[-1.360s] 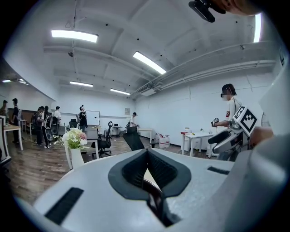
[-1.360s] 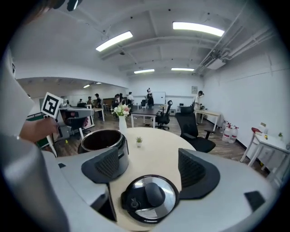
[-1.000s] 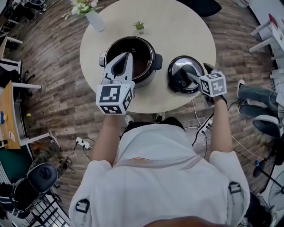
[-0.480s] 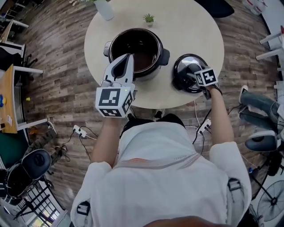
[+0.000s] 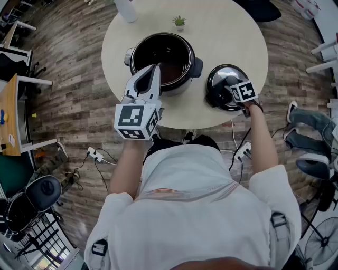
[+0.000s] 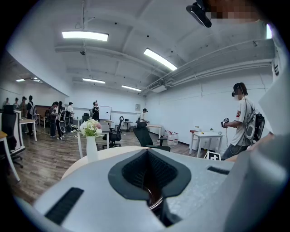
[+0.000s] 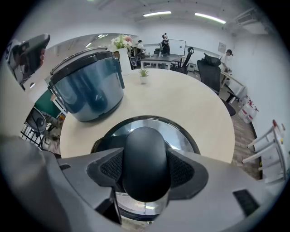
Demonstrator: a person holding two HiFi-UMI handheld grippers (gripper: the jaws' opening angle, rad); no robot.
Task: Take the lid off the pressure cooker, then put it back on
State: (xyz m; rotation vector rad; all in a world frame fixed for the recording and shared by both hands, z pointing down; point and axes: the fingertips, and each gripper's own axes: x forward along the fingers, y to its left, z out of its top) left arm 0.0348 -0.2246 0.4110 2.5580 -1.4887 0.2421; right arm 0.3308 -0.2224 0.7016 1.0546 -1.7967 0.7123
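Note:
The open pressure cooker pot (image 5: 163,55) stands on the round table (image 5: 227,31); in the right gripper view the pot (image 7: 88,88) is at the upper left. Its steel lid (image 5: 215,89) lies flat on the table to the pot's right. My right gripper (image 5: 229,84) points steeply down over the lid (image 7: 181,136), and its jaws have just been closing on the black handle (image 7: 145,158), with the pads against both sides of it. My left gripper (image 5: 152,71) hovers shut and empty over the pot's near rim. In the left gripper view that gripper (image 6: 146,156) is nearly level.
A small potted plant (image 5: 179,21) and a white vase (image 5: 127,8) stand at the table's far side; the vase with flowers (image 6: 90,136) shows ahead of the left gripper. Cables and a power strip (image 5: 95,154) lie on the wooden floor. People and desks fill the room behind.
My right gripper has dropped down onto the lid's handle and its jaws have come in around it. My left gripper has barely shifted over the pot.

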